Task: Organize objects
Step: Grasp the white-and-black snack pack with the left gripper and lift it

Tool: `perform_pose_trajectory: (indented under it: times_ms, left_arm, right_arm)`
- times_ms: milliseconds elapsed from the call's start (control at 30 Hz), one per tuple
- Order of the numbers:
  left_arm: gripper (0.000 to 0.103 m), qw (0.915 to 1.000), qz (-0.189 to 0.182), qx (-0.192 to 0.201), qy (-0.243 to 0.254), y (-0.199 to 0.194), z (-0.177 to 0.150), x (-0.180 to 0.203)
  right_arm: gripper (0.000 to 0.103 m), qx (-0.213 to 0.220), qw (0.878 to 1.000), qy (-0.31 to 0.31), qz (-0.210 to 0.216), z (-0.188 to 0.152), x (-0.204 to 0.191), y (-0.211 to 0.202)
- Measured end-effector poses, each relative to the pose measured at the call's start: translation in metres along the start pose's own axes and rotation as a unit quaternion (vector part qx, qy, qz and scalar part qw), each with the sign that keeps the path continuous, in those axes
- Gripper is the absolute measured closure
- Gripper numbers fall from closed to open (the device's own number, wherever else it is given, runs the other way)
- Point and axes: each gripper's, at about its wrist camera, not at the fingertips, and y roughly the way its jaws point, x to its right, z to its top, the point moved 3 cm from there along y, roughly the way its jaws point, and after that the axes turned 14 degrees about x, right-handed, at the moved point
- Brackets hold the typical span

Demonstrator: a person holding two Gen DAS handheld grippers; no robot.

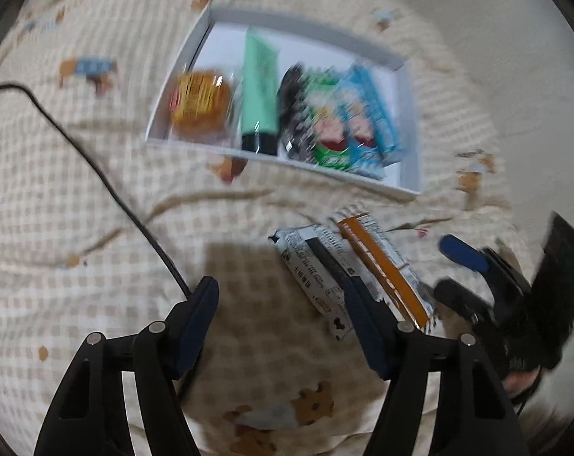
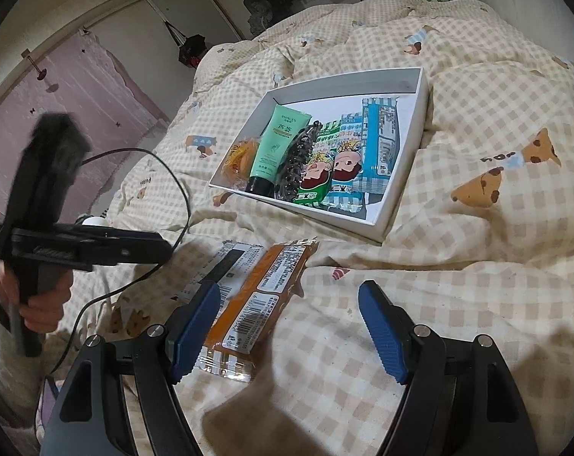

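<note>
White box on the bedspread holds tube and snacks. Orange packet lies lengthwise toward it, grey packet alongside. Left gripper and right gripper both open, empty.

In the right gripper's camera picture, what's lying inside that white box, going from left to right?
Orange round snack packet → mint-green tube with a black cap → black hair claw clip → green cartoon-face snack packet → blue cartoon-face snack packet → pale-blue striped packet, all inside the white cardboard box.
</note>
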Motion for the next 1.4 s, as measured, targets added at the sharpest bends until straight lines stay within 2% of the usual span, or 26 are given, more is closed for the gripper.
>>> perform_pose_trajectory:
  times_ms: [67,167,400,667,700,800,1033,1133,1200,1333,1400]
  left_arm:
    - [0.032,0.999,-0.021,-0.029,-0.027,0.013,0.002,0.005]
    - [0.037,0.9974,-0.007,-0.054,-0.047,0.031,-0.002,0.011]
    - [0.038,0.9958,0.028,-0.064,-0.06,0.05,-0.002,0.024]
    - [0.039,0.9947,0.049,-0.082,-0.038,0.064,-0.011,0.037]
    - [0.045,0.9951,0.046,-0.08,-0.036,0.061,-0.012,0.036]
    - [0.046,0.9961,0.038,-0.069,-0.039,0.043,-0.012,0.03]
    - [0.046,0.9996,0.011,-0.006,-0.027,-0.037,-0.031,-0.002]
    - [0.045,0.9998,0.007,-0.003,-0.017,-0.055,-0.045,-0.023]
    - [0.045,0.9996,0.027,-0.007,0.001,-0.056,-0.047,-0.043]
    - [0.044,0.9936,0.104,-0.022,0.039,-0.058,-0.059,-0.049]
    - [0.037,0.9924,0.111,-0.014,0.051,-0.062,-0.061,-0.046]
  right_arm:
    - [0.027,0.001,1.0,0.003,0.003,0.0,0.001,-0.001]
    - [0.027,0.002,1.0,0.005,0.005,0.0,0.001,-0.003]
    - [0.027,0.008,1.0,0.017,0.018,0.003,0.003,-0.005]
    - [0.027,0.012,0.999,0.026,0.028,0.004,0.005,-0.006]
    - [0.027,0.012,0.999,0.026,0.028,0.004,0.005,-0.006]
    - [0.027,0.013,0.999,0.028,0.029,0.004,0.006,-0.008]
    - [0.027,0.013,0.999,0.03,0.031,0.004,0.007,-0.007]
    - [0.027,0.013,0.999,0.03,0.031,0.004,0.007,-0.007]
    - [0.027,0.012,0.999,0.03,0.03,0.004,0.007,-0.007]
    - [0.027,0.011,0.999,0.029,0.029,0.004,0.007,-0.006]
    - [0.027,0.011,0.999,0.029,0.03,0.004,0.007,-0.006]
